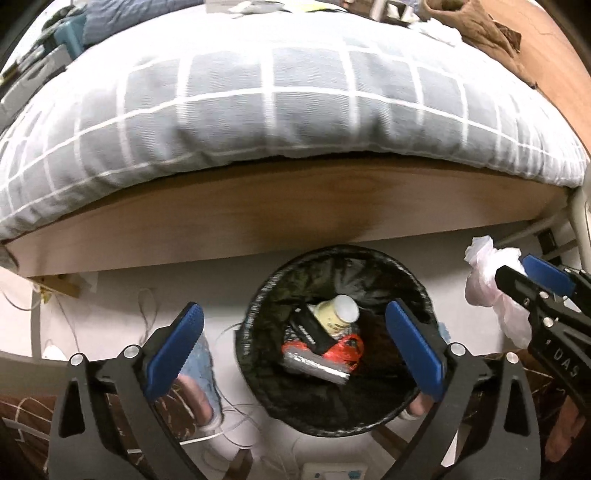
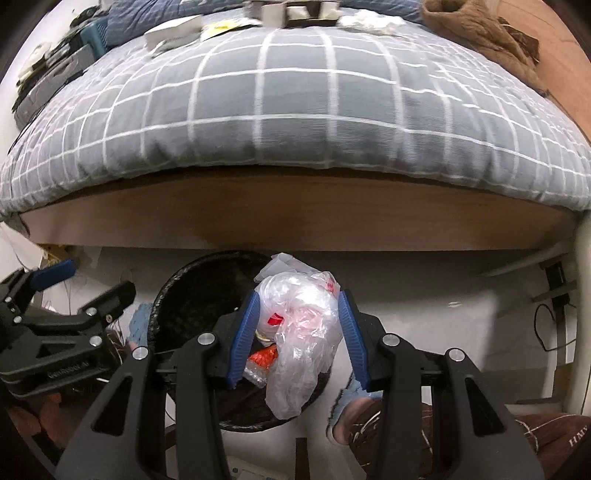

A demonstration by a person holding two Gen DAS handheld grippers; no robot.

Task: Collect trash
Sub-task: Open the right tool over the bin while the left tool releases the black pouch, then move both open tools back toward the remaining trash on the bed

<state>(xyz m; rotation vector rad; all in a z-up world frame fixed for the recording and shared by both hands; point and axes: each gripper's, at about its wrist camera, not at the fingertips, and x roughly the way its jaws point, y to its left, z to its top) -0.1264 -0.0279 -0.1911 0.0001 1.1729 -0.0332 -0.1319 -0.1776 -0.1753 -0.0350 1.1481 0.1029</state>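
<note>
A round bin with a black liner [image 1: 258, 306] stands on the floor by the bed. Inside lie a pale cup [image 1: 338, 314], a red wrapper [image 1: 343, 349] and a foil packet [image 1: 317, 365]. My left gripper [image 1: 295, 325] is open and empty above the bin. My right gripper [image 2: 299, 306] is shut on a crumpled clear plastic bag [image 2: 303, 332], held over the bin's [image 2: 184, 295] right side. In the left wrist view the right gripper [image 1: 517, 273] and the bag [image 1: 487, 273] show at the right. The left gripper [image 2: 85, 284] shows at the left of the right wrist view.
The bed with a grey checked quilt [image 1: 277, 103] and wooden side board [image 1: 295, 206] stands just behind the bin. Boxes [image 2: 177, 29], white tissue [image 2: 369, 18] and brown cloth [image 2: 480, 33] lie on the far side of the bed. Thin cables [image 1: 147, 317] trail on the floor at the left.
</note>
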